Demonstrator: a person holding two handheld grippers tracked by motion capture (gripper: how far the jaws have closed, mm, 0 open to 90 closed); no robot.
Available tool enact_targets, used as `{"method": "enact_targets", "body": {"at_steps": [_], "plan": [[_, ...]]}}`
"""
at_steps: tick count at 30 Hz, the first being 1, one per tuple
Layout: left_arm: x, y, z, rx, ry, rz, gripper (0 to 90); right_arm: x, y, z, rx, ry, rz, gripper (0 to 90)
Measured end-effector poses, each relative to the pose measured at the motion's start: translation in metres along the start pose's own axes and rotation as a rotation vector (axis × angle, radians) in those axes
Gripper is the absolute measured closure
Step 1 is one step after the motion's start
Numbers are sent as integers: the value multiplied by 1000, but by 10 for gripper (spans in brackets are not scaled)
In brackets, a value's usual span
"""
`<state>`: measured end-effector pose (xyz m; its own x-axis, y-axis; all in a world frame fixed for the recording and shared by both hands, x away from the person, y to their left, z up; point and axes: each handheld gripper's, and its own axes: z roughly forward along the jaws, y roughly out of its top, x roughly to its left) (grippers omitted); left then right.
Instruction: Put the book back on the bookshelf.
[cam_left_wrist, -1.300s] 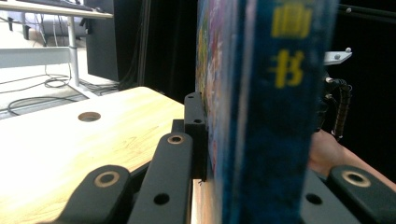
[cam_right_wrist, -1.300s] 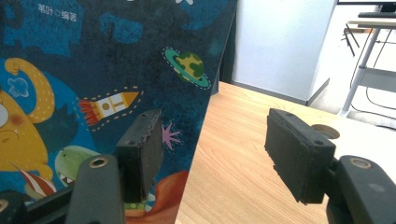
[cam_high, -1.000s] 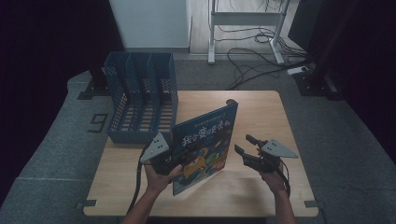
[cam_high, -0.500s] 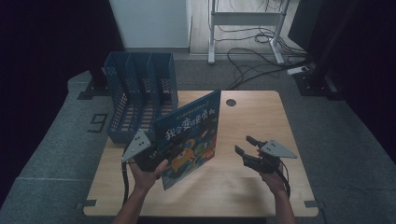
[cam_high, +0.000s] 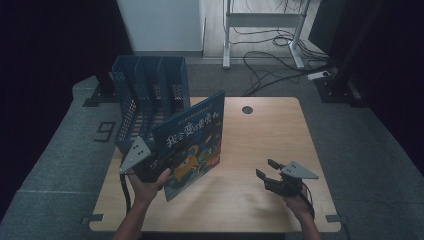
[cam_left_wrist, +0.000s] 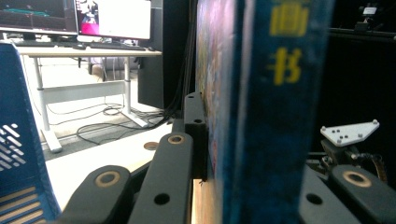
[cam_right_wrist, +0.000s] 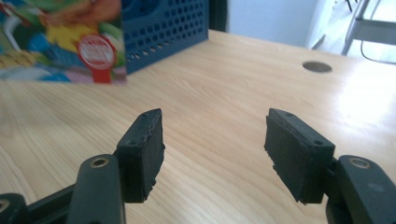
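Note:
A blue picture book with a colourful cover stands upright and tilted above the left half of the wooden table. My left gripper is shut on its lower left edge. In the left gripper view the book's spine sits clamped between the black jaws. A blue perforated file rack with several slots stands just behind the book at the table's back left. My right gripper hovers low over the table's front right, open, with nothing between its pads. The right gripper view shows the book's lower corner and the rack farther off.
A round cable hole lies near the table's back edge. Bare wood stretches between the book and the right gripper. Beyond the table stand a white desk frame and loose cables on the floor. The right gripper's grey plate appears in the left gripper view.
The left hand has carried the book leftward and a little up, closer to the rack. The right gripper has sunk toward the table top, still open.

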<state>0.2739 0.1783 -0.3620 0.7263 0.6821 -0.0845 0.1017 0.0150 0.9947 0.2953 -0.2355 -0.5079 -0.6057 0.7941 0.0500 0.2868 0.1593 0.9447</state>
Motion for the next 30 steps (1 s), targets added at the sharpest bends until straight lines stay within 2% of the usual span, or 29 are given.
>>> {"method": "enact_targets", "body": {"at_steps": [3,7,10,14,22,30], "plan": [[1,1,-3,-4,5,-2,824,-3,-4,1,11,-22,18,365],[4,0,-5,-11,13,-12,824,-4,-9,7,43,-51,15,365],[7,1,-8,-27,25,-10,824,-4,-13,13,96,-66,19,366],[11,3,-12,-36,36,-25,824,-4,-16,19,139,-66,12,364],[20,10,-21,-60,70,-43,823,-5,-27,29,211,-115,29,364],[28,16,-28,-71,98,-41,823,-9,-33,35,252,-144,44,363]]}}
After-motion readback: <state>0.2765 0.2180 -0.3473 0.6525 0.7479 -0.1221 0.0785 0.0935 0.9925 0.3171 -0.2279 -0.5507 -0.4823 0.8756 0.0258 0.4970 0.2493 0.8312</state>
